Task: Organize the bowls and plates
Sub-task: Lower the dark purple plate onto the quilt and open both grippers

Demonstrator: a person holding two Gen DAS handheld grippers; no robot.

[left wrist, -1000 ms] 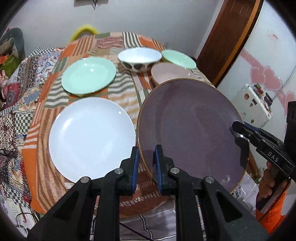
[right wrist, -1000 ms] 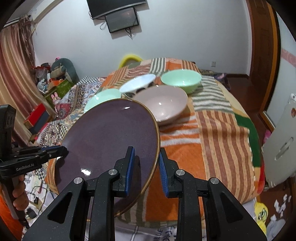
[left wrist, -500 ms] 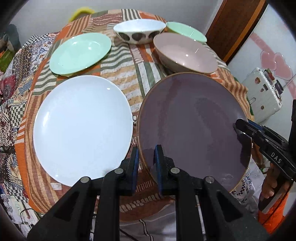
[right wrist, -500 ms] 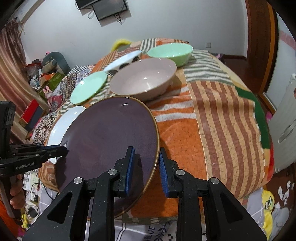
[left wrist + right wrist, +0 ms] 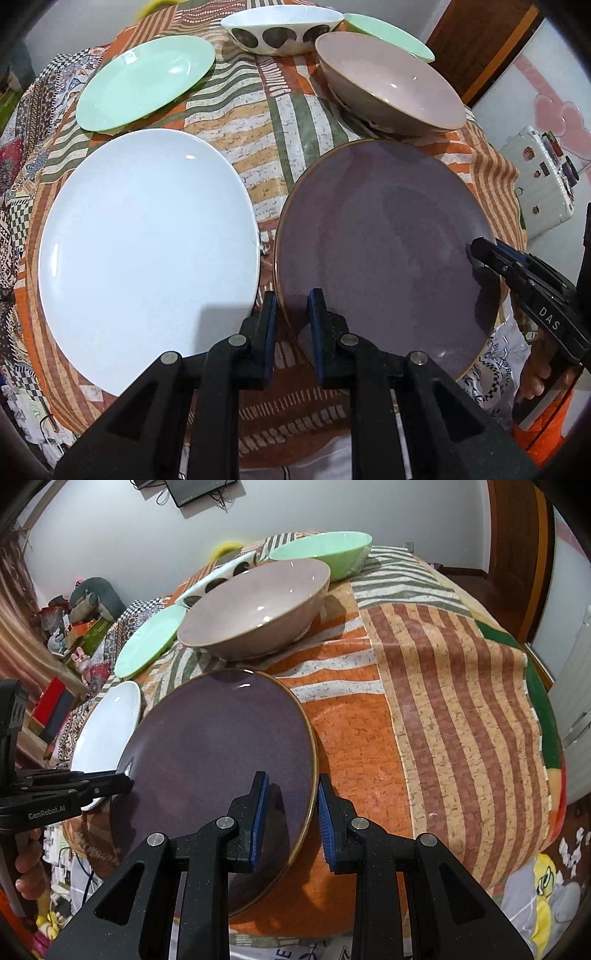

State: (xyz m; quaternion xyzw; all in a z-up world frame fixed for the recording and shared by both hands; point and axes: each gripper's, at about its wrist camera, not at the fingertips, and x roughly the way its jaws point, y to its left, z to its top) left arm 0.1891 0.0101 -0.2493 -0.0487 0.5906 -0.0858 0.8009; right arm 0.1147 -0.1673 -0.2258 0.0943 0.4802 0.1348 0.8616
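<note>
A large purple plate [image 5: 384, 243] [image 5: 221, 753] with a gold rim hangs just above the table's near edge, held from both sides. My left gripper [image 5: 291, 325] is shut on its left rim, and my right gripper [image 5: 290, 808] is shut on its right rim. Each gripper shows in the other's view, the right gripper [image 5: 476, 254] at the plate's far side and the left gripper [image 5: 123, 781] likewise. A white plate [image 5: 144, 251] [image 5: 107, 731] lies flat just left of the purple one. Further back sit a mint plate [image 5: 144, 83], a pink bowl [image 5: 391, 88] [image 5: 255, 605], a spotted white bowl [image 5: 280, 29] and a mint bowl [image 5: 321, 552].
The round table wears a striped orange patchwork cloth [image 5: 443, 686] with a wide bare stretch on its right side. A person's hands [image 5: 543, 373] grip the handles below the table edge. Clutter and toys [image 5: 81, 602] stand along the left wall; a door [image 5: 517, 535] is at the right.
Both grippers have sunk toward the table with the purple plate between them and tipped further down. The white plate and the bowls now look closer and larger.
</note>
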